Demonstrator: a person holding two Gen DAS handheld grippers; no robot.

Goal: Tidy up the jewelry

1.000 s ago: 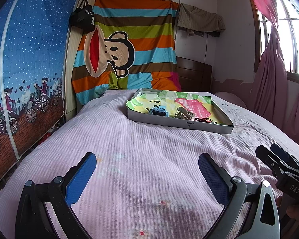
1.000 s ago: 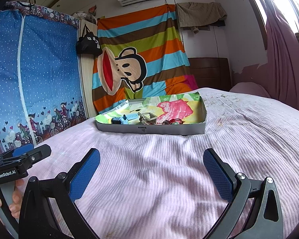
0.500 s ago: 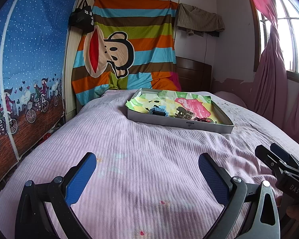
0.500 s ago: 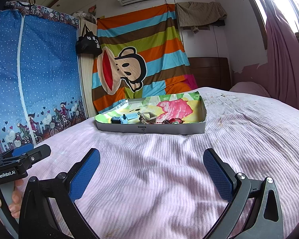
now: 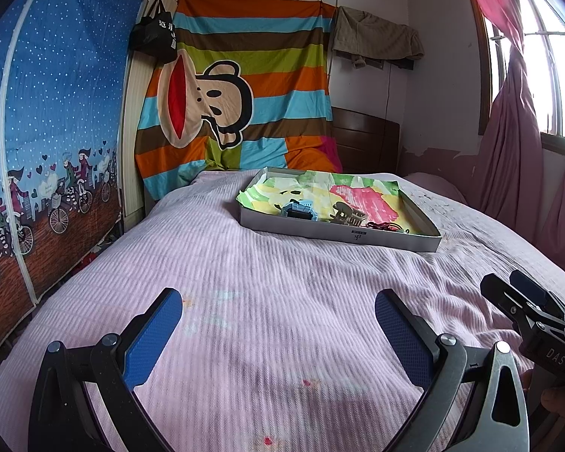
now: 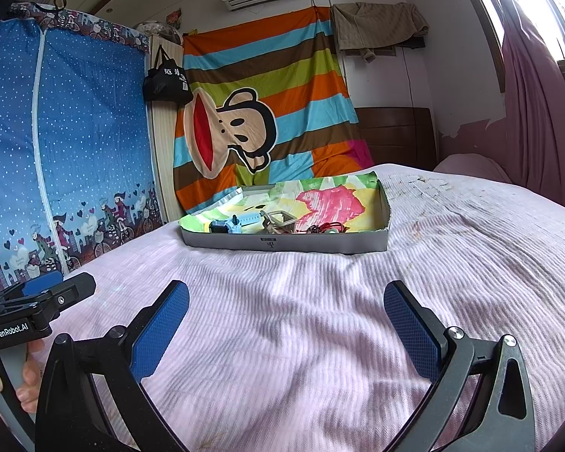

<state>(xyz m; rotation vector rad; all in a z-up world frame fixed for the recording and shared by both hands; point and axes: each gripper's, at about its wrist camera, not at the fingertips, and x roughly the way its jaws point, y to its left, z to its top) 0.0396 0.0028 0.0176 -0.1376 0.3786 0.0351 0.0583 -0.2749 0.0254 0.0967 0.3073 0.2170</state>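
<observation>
A shallow grey cardboard tray lined with colourful cloth sits far ahead on the pink bedspread; it also shows in the right wrist view. Inside lie a light blue watch, a brownish hair claw clip and a red cord bracelet. My left gripper is open and empty, low over the bedspread, well short of the tray. My right gripper is open and empty too, beside it.
The pink bedspread fills the foreground. A blue fabric wardrobe stands left. A striped monkey sheet hangs behind the bed. Pink curtains and a window are right. A pillow lies at the far right.
Both grippers have stayed almost still. The view has barely shifted and both stay open.
</observation>
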